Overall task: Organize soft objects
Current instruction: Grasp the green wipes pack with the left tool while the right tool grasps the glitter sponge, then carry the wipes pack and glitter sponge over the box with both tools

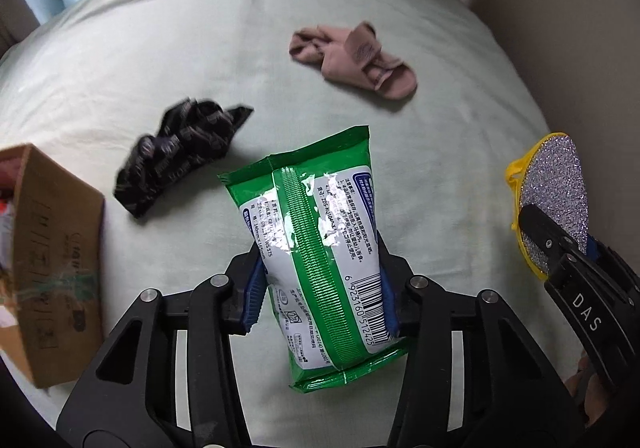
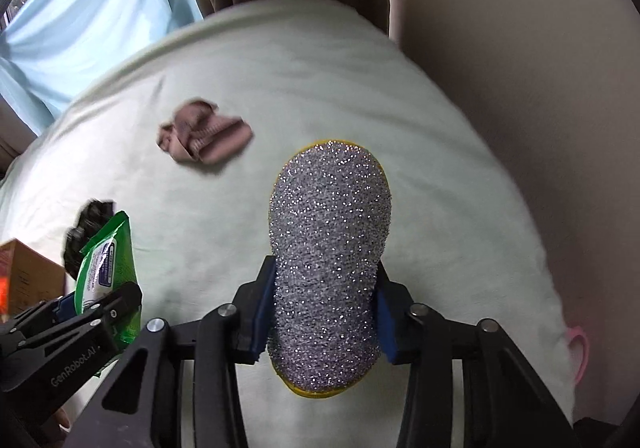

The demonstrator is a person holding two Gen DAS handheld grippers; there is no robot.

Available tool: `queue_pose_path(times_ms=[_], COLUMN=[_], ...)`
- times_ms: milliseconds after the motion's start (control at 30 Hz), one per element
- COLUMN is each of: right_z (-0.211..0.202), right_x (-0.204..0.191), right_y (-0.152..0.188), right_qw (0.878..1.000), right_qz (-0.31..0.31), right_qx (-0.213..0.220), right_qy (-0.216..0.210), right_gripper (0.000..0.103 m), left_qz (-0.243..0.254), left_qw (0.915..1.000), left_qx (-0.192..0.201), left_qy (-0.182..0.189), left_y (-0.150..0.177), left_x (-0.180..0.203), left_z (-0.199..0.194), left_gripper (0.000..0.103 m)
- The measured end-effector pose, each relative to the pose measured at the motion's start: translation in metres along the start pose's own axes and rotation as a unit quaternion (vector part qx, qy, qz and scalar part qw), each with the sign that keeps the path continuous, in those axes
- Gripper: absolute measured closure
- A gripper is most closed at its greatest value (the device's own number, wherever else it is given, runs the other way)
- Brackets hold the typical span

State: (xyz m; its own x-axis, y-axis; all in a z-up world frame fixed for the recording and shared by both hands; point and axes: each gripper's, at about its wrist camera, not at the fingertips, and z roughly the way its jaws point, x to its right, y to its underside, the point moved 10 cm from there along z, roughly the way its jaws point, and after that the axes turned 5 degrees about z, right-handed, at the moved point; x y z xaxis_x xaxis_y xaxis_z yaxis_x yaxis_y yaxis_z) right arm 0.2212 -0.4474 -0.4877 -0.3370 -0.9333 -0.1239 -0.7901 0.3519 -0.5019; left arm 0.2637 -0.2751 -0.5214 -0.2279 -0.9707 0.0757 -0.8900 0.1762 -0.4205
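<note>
Over the pale green bed point(image 1: 120, 60), with a cardboard box point(image 1: 52, 248) at its left edge, my left tongs point(image 1: 320, 284) are clamped across the middle of a green wipes pack point(image 1: 320, 248), which looks squashy, slick and moderately heavy. My right tongs point(image 2: 324, 312) pinch the waist of a glittery scrub sponge point(image 2: 332, 240), light and springy; the black cloth point(image 1: 180, 152) and pink socks point(image 1: 356, 60), limp things best pinched at a bunched fold, lie loose on the sheet.
</note>
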Motion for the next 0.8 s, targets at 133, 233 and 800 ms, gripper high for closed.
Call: queue_pose_path(times_ms=[133,233,800], right_z=[-0.042,-0.087,-0.298], right_x=[-0.009,-0.019,-0.189], right_y=[-0.016,-0.029,-0.046], right_qw=[1.000,0.999,0.986], right_qz=[-0.002,-0.006,-0.075], right_qx=[0.022,0.042,0.135], right_qy=[-0.003,-0.006,-0.059], right_gripper=[0.064,0.064,0.064], left_qz=[0.003,0.004,0.022], left_qw=[0.9996,0.9988,0.9874], left_qx=[0.025,0.045,0.149], left_qy=[0.011,0.021,0.048], left_y=[-0.016,-0.026,-0.050], left_x=[-0.005,-0.007,-0.119], left_z=[-0.048,-0.087,-0.319], left_gripper=[0.061,0.061,0.061])
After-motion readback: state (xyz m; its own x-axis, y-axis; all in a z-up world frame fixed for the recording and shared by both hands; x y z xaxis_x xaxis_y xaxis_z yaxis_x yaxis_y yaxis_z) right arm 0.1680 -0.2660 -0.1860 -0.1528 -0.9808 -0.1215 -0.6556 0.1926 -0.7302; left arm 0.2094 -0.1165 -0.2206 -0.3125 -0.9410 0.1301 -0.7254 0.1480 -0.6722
